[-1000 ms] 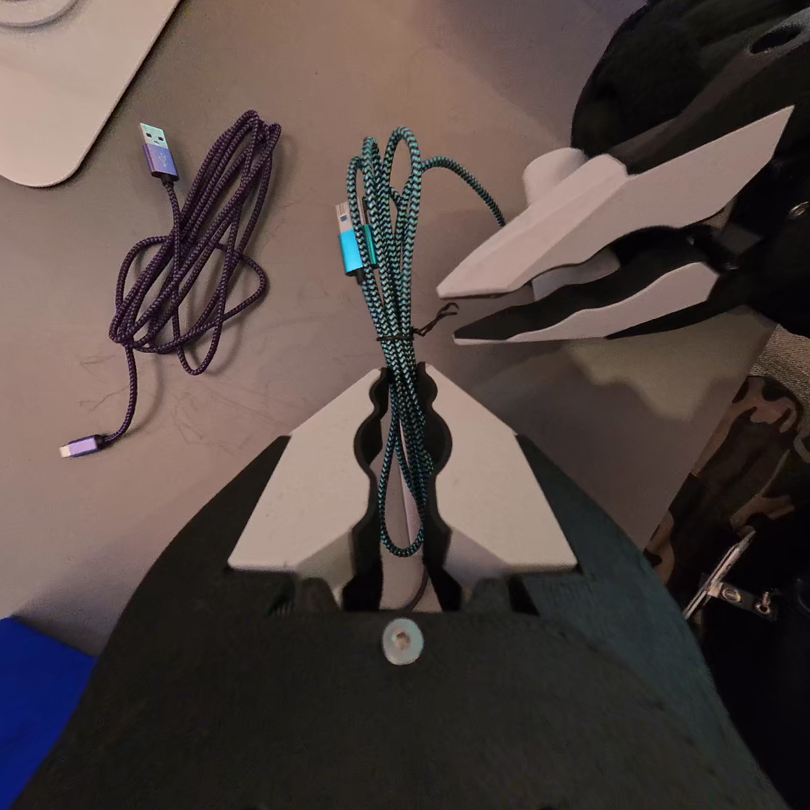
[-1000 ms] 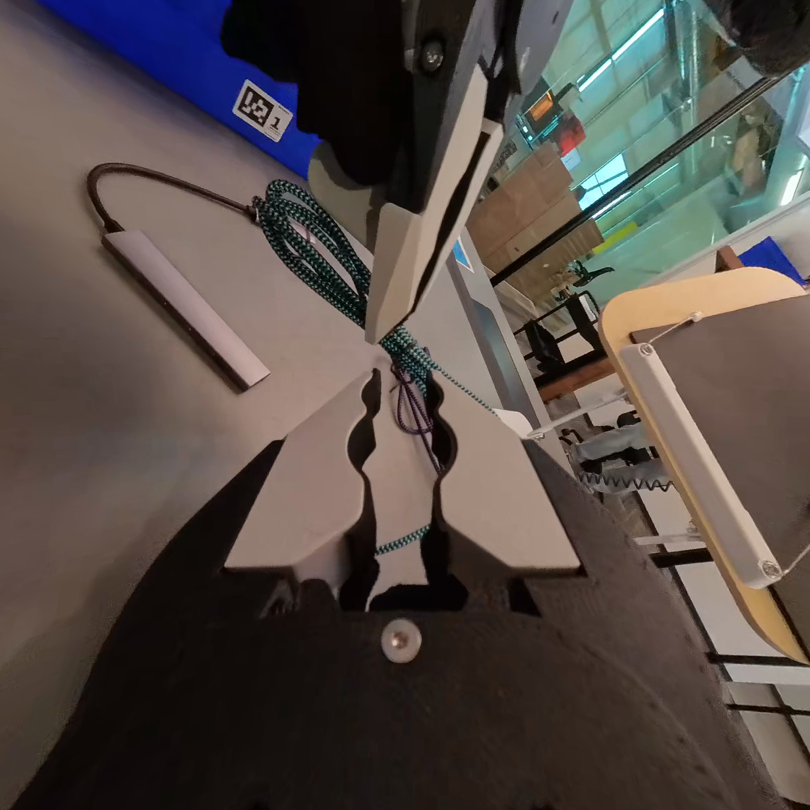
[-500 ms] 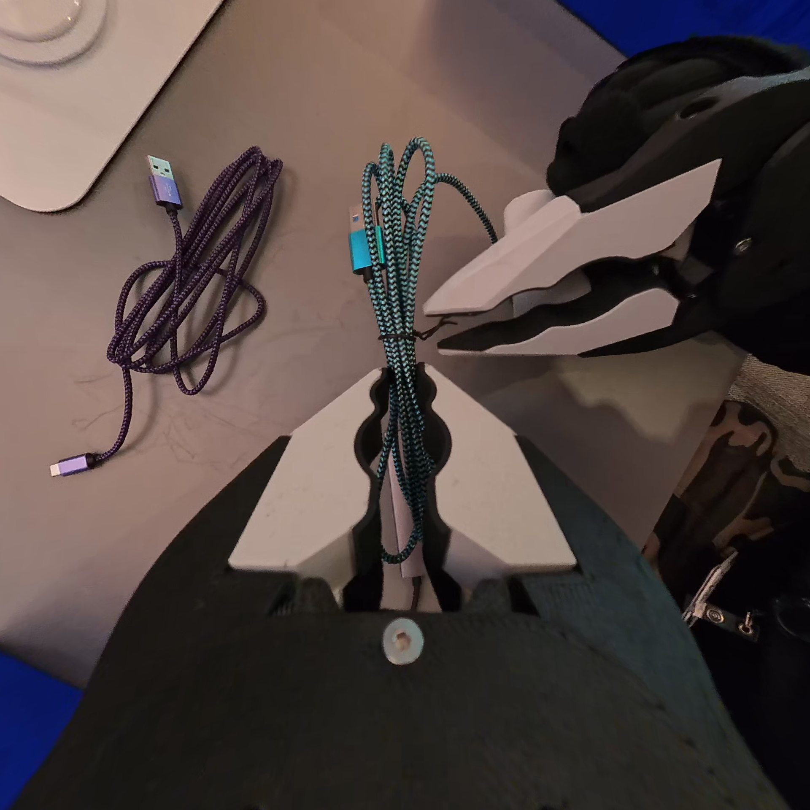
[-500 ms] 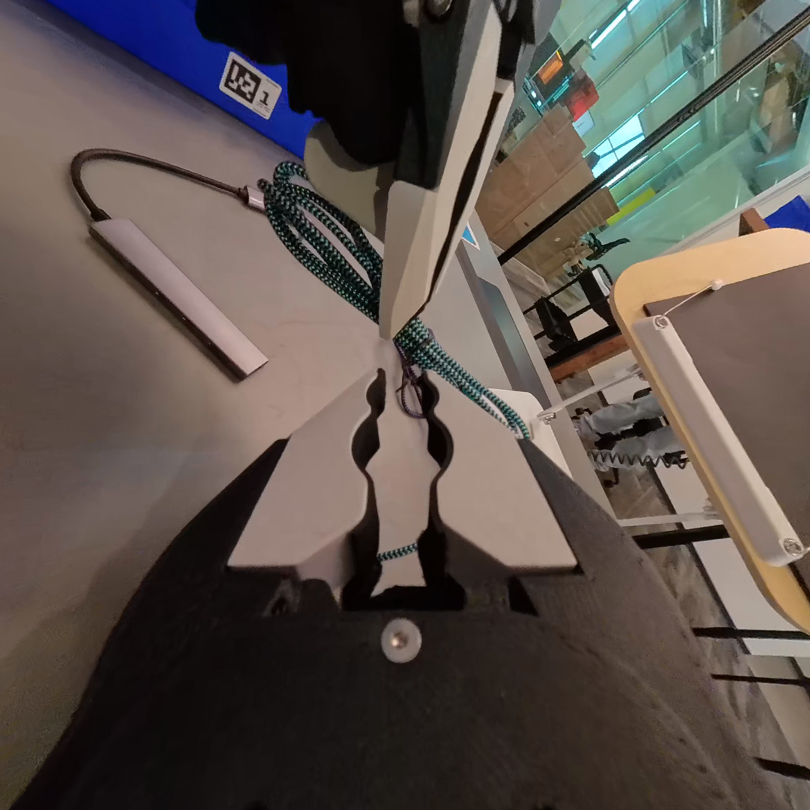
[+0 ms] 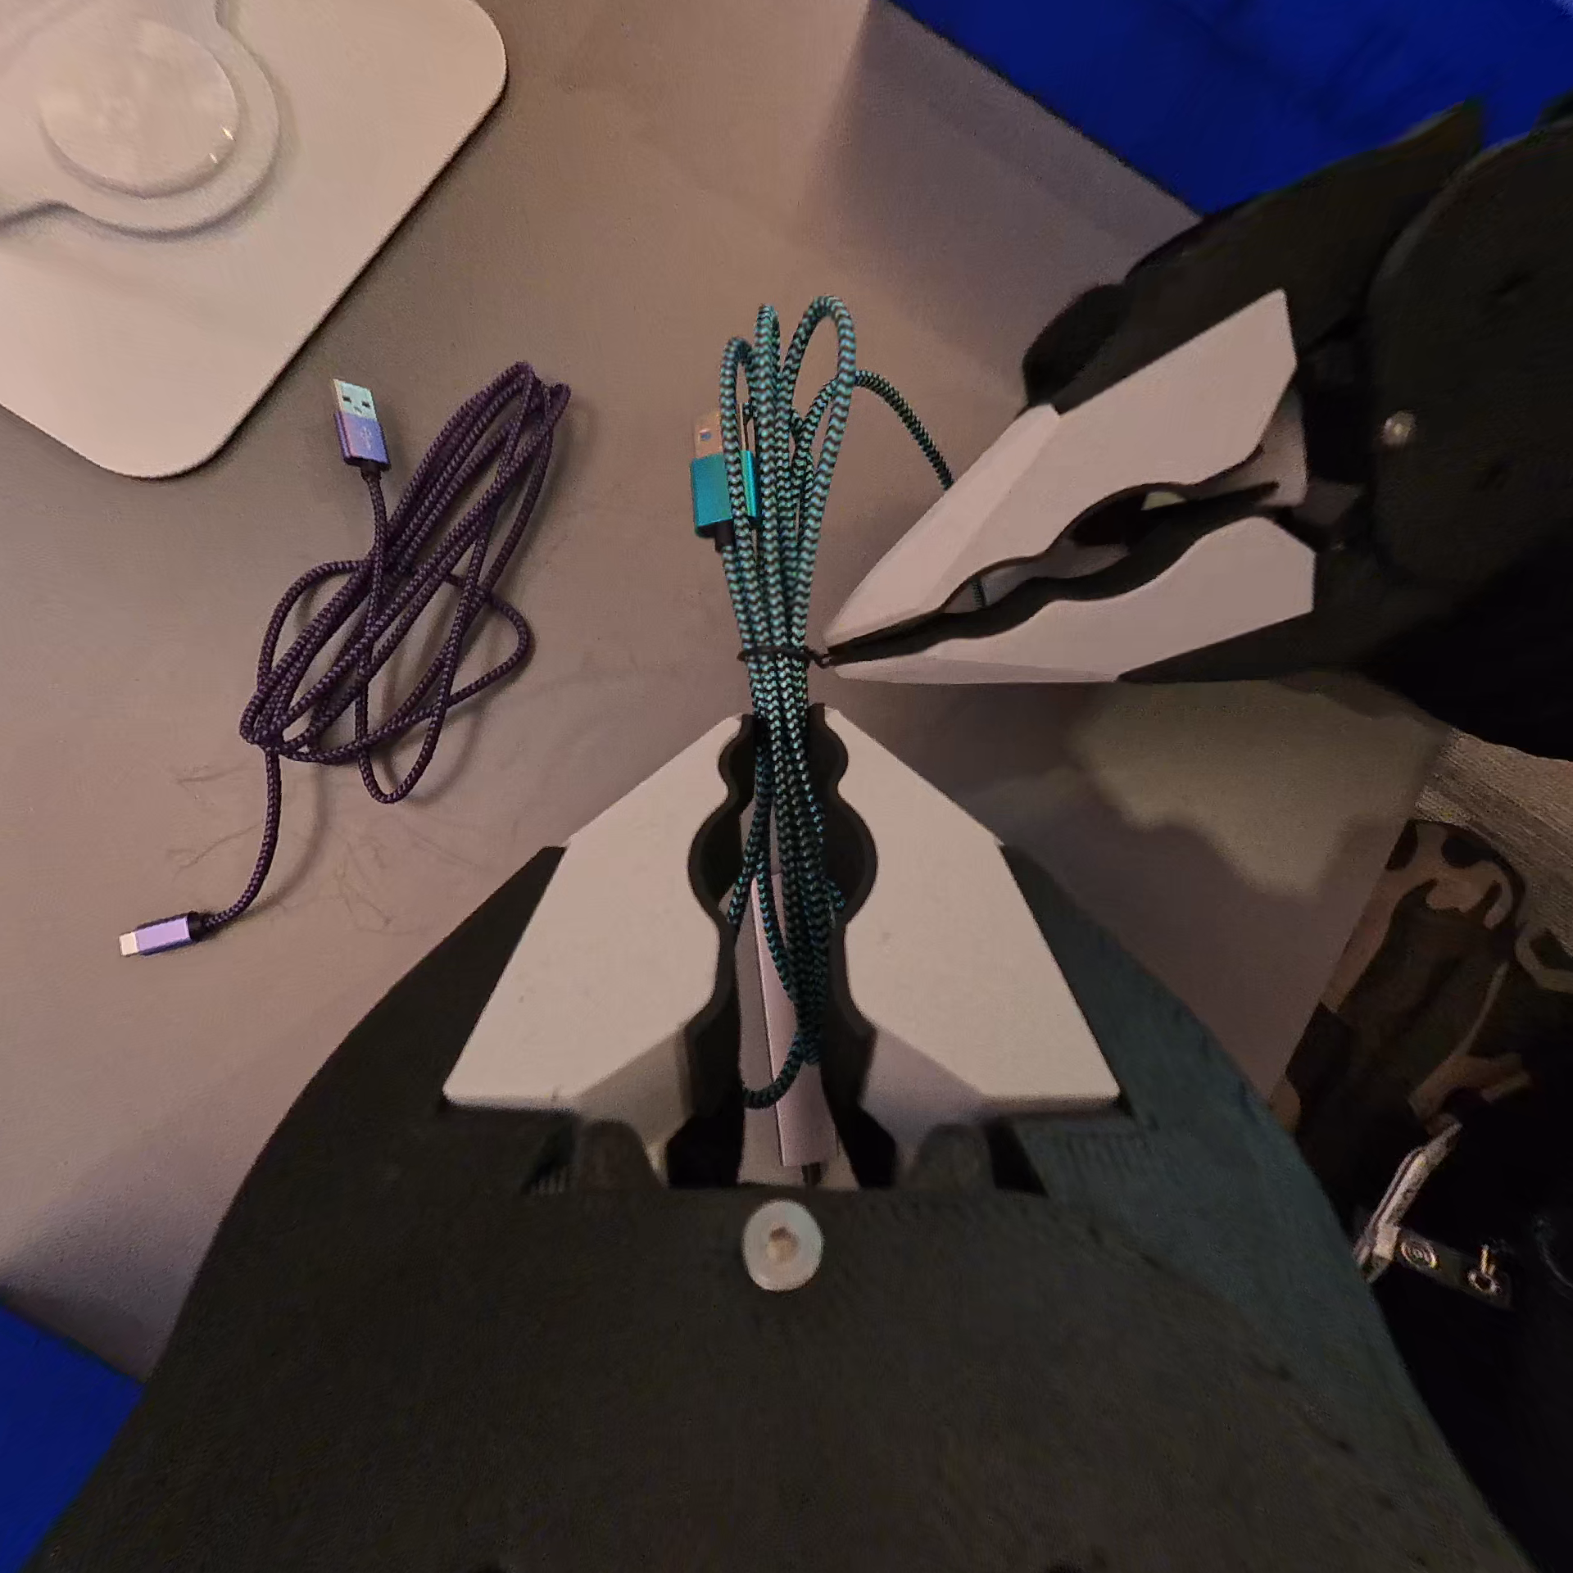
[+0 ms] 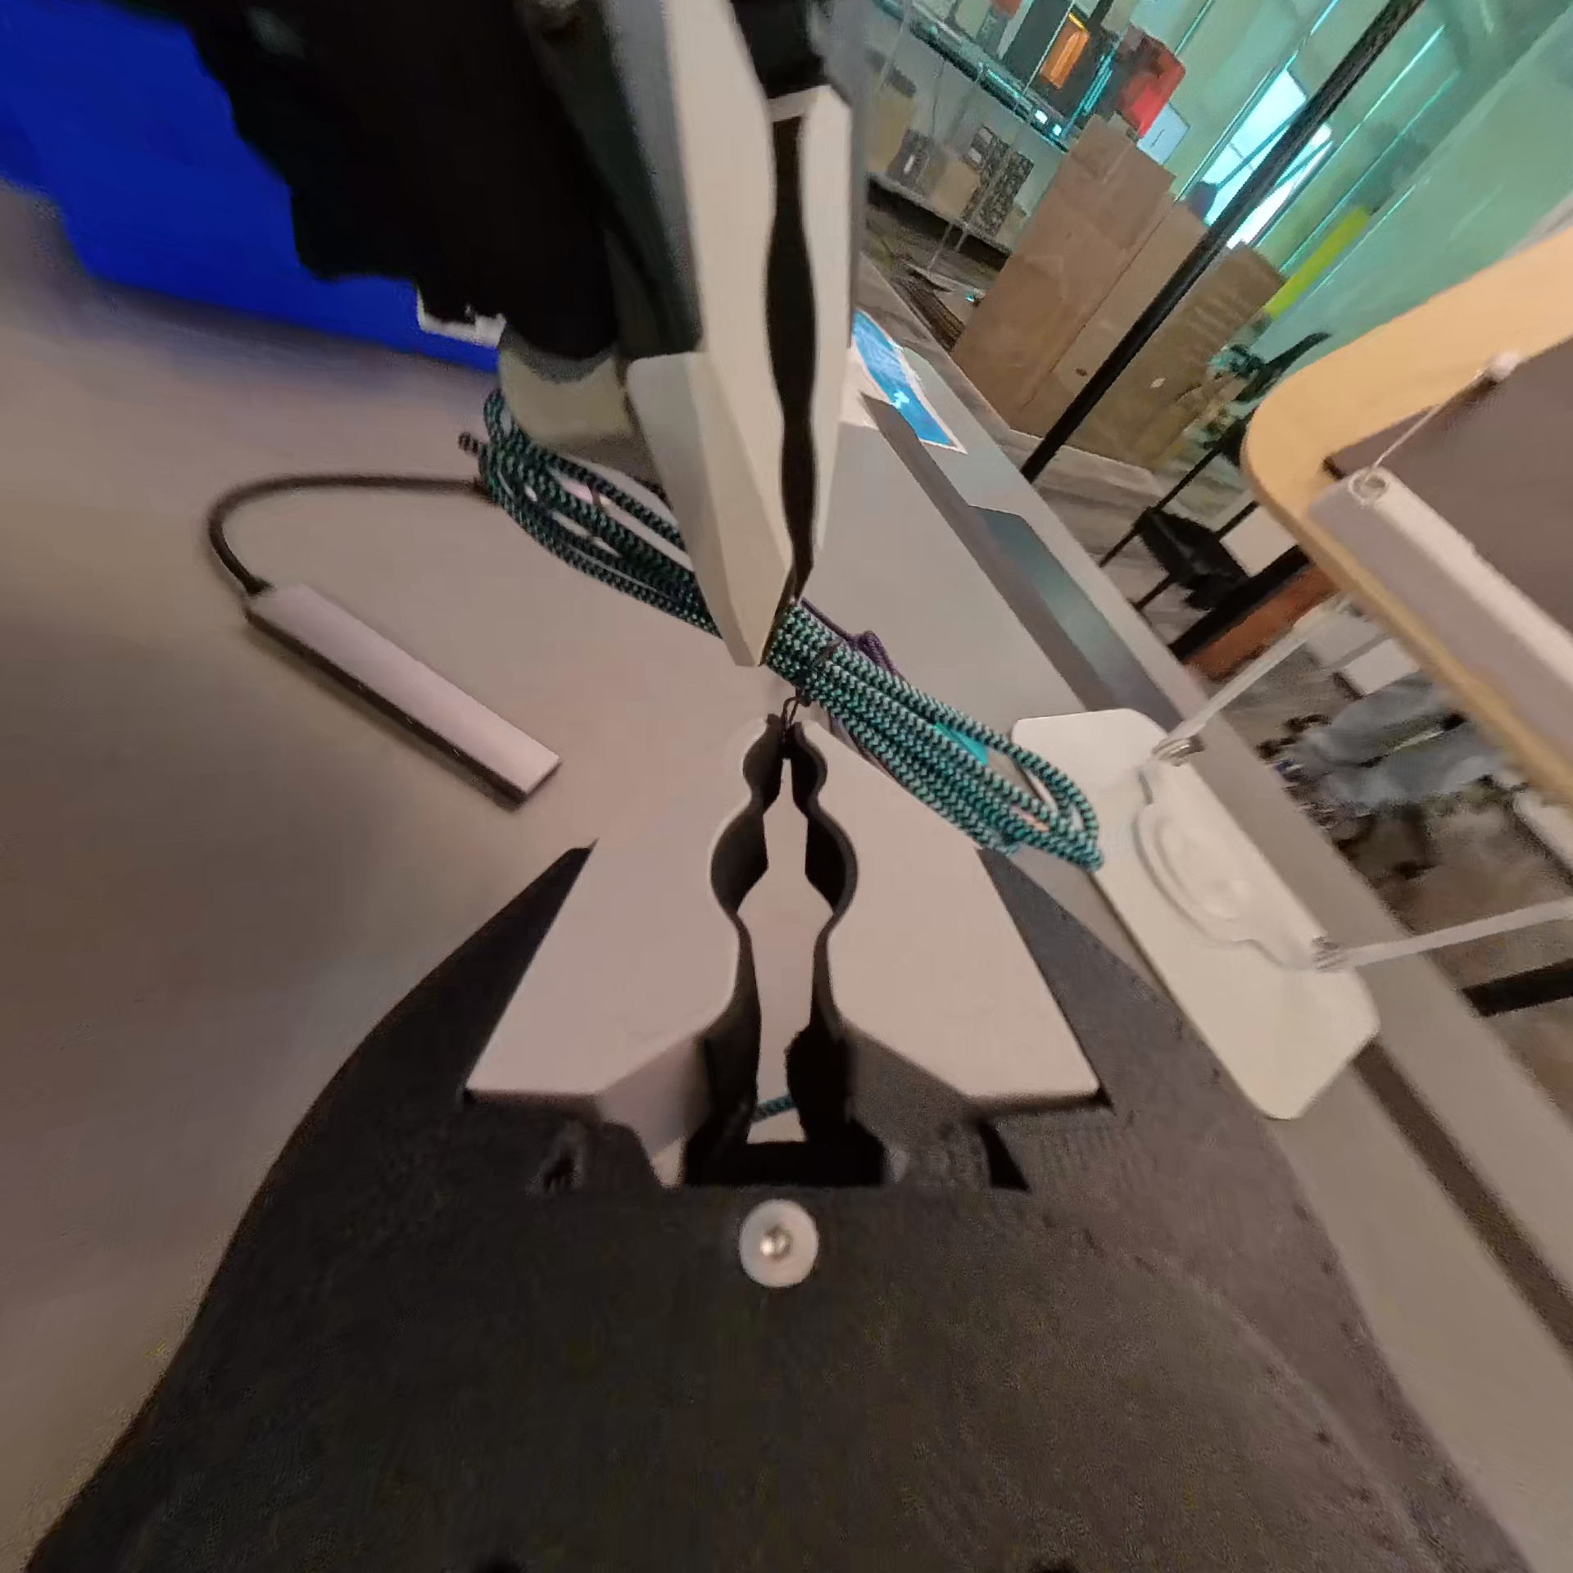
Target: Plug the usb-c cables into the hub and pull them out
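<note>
1. Left gripper [image 5: 779, 723] is closed on the teal cable [image 5: 779, 545], which is bundled in long loops; the bundle runs lengthwise through the gap betw. the fingers, held up off the table [image 5: 664, 213], prob. to steady it.
2. Right gripper [image 5: 830, 660] comes in from 3 o'clock in the left view; its tips are pinched nearly together on the thin black tie [image 5: 770, 654] that cinches the bundle; judging by this, the step in hand is undoing the tie so the cable can be uncoiled; no plugging yet.
3. Hub [image 6: 400, 681] lies flat on the table at approx. 10 o'clock in the right view, well apart from both grippers; a slim grey bar w/ a short dark lead curving off its far end; ports too small to tell.
4. Purple cable [image 5: 400, 587] lies loose at 9 o'clock in the left view, not tied; its small plug [image 5: 162, 934] is at 8 o'clock, its wider plug [image 5: 362, 426] at 10.
5. Materials: both cables are braided, woven sheath, metal-look plugs; teal one has a black zigzag pattern; gripper fingers are pale, wedge-shaped, w/ wavy black inner edges; bodies matte black.
6. White stand base [image 5: 170, 213] w/ rounded corners and a clear disc sits at 11 o'clock in the left view.
7. Risk, as a guess: the tie is thin; tips could slip off.
</note>
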Tool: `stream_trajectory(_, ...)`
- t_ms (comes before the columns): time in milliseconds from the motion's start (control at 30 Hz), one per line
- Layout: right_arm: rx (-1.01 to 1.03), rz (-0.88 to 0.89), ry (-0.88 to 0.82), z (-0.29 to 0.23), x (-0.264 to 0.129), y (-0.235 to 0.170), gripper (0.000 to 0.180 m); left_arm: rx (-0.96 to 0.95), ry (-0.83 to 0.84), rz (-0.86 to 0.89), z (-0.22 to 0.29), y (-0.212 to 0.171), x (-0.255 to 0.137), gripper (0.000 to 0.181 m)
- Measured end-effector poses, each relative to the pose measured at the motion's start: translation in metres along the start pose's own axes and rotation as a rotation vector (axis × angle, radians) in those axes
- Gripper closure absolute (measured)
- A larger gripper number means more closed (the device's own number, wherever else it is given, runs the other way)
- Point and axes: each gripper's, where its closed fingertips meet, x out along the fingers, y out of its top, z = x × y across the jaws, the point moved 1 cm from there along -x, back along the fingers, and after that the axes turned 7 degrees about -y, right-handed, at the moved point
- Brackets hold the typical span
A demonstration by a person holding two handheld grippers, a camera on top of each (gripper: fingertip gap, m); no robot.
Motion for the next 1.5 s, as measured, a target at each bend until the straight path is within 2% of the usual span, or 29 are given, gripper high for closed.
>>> stream_trajectory(200,0.287,0.066,0.079,0.010,-0.005,0.006,0.180,0.028,0.008,0.064,0.002,0.011,-0.004,0.171)
stream_trajectory(300,0.315,0.080,0.084,0.012,-0.006,0.007,0.180,0.035,0.008,0.076,0.003,0.013,-0.004,0.171)
stream_trajectory(433,0.007,0.005,-0.068,0.012,-0.004,0.002,0.180,-0.043,-0.057,0.078,0.002,0.011,-0.002,0.171)
stream_trajectory(533,-0.307,-0.036,-0.249,0.016,-0.005,0.008,0.180,-0.228,-0.244,0.151,0.003,0.014,-0.005,0.171)
stream_trajectory(633,-0.370,-0.009,-0.309,0.018,-0.007,0.019,0.180,-0.346,-0.395,0.216,0.003,0.016,-0.010,0.172)
stream_trajectory(700,-0.255,0.031,-0.277,0.021,-0.008,0.020,0.175,-0.300,-0.327,0.224,-0.001,0.014,-0.008,0.171)
stream_trajectory(733,-0.158,0.057,-0.254,0.024,-0.009,0.021,0.164,-0.267,-0.281,0.231,-0.004,0.015,-0.009,0.171)
stream_trajectory(833,0.167,0.134,-0.109,0.029,-0.013,0.020,0.157,-0.148,-0.167,0.295,-0.006,0.025,-0.014,0.171)
stream_trajectory(967,0.644,0.263,0.115,0.038,-0.018,0.023,0.156,0.023,-0.022,0.307,-0.005,0.031,-0.015,0.171)
stream_trajectory(1033,0.778,0.259,0.190,0.039,-0.016,0.016,0.156,0.086,0.014,0.311,-0.001,0.033,-0.014,0.171)
stream_trajectory(1167,0.936,0.298,0.325,0.034,-0.015,0.019,0.163,0.157,0.068,0.317,0.003,0.037,-0.013,0.171)
stream_trajectory(1367,1.056,0.349,0.403,0.035,-0.018,0.022,0.177,0.236,0.084,0.312,0.012,0.039,-0.008,0.171)
stream_trajectory(1500,0.988,0.331,0.351,0.037,-0.019,0.021,0.180,0.220,0.080,0.297,0.013,0.040,-0.007,0.171)
